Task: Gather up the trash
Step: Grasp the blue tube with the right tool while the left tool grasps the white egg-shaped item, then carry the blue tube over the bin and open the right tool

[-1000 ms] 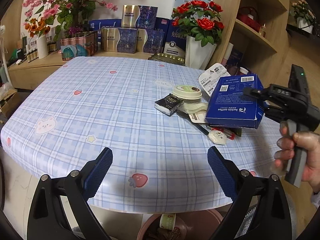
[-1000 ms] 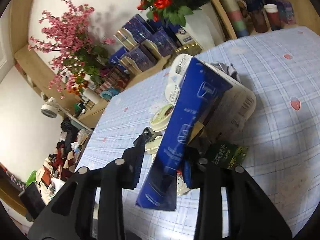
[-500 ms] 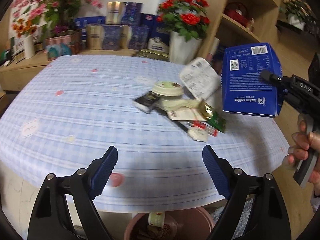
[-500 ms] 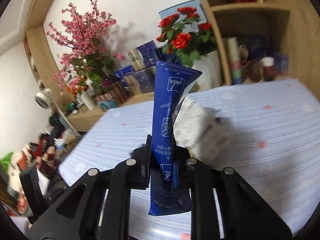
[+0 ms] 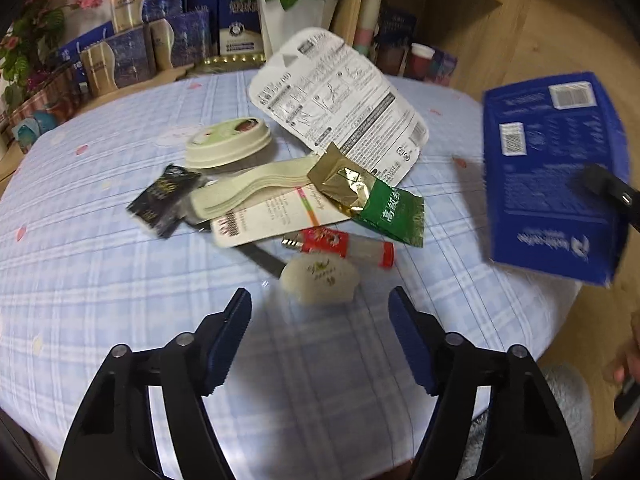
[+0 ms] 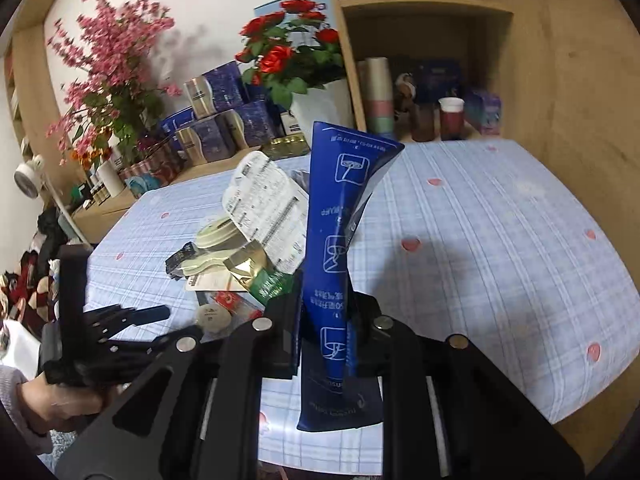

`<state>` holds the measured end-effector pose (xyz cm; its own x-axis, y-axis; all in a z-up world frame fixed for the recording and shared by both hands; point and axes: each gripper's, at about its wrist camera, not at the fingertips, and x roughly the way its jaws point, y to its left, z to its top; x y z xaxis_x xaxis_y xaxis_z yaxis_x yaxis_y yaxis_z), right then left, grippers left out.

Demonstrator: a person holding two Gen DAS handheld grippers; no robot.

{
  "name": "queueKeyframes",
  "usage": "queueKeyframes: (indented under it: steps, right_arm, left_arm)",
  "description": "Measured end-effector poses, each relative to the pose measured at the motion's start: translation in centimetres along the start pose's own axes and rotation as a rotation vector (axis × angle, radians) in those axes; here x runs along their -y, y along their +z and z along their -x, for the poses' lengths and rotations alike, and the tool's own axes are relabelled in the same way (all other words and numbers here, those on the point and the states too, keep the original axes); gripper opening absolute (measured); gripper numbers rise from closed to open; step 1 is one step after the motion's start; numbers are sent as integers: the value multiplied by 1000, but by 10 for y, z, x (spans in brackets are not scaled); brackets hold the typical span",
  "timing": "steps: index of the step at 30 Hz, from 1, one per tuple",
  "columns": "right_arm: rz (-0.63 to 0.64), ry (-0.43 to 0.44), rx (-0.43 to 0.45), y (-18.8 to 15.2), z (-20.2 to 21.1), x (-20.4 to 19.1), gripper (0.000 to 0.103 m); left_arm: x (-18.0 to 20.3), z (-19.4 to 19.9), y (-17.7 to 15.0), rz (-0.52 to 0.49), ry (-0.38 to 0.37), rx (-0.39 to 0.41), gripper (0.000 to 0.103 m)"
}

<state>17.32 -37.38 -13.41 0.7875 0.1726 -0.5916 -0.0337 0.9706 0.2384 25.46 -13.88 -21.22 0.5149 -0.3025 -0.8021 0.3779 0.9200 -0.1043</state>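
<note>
My right gripper (image 6: 326, 320) is shut on a flattened blue coffee box (image 6: 340, 240), held upright above the table's near edge; the box also shows at the right of the left wrist view (image 5: 552, 176). My left gripper (image 5: 320, 320) is open and empty, just short of a round white packet (image 5: 318, 282). Behind the packet lies a trash pile: a red-and-white tube (image 5: 340, 246), a green-and-gold tea sachet (image 5: 372, 196), a white blister card (image 5: 340, 104), a cream cup lid (image 5: 228, 142), a black wrapper (image 5: 164, 198) and a white paper scoop (image 5: 256, 192).
The table has a blue checked cloth (image 5: 100, 260). Boxes (image 5: 132, 52) and a vase of red roses (image 6: 316, 104) stand behind the table. A wooden shelf unit (image 6: 420, 60) with cups stands at the right. Pink flowers (image 6: 108, 80) are at the back left.
My left gripper has moved forward and down, close to the trash pile. My right gripper has carried the blue box further right and lower, off the pile.
</note>
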Motion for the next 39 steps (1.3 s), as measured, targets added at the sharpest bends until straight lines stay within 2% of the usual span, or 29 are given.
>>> queueKeyframes:
  steps: [11,14,16,18,20,28,39]
  right_arm:
    - [-53,11,-13,-15,-2,10,19]
    - [-45,5,-7,-18,1,8,19]
    - [-34,0,-5,-19,2,5,19]
    - [-24,-2,-5,-20,2,4,19]
    - [-19,-1,-5,-20,3,3,19]
    - [-36,-1,-6,-22,9,1,19]
    - [-38,43,-16,-23,24,-19,19]
  left_arm:
    - [13,-35,8,-88,109,-60,59]
    - [12,-39,7,-81,117,-61,57]
    - [13,-38,7,-80,120,-53,51]
    - [11,-37,8,-71,104,-56,50]
    - [7,-32,7,-52,69,-48,50]
    - [2,0,2,-37,39,11,50]
    - [-15,76,-22,0,8,119,50]
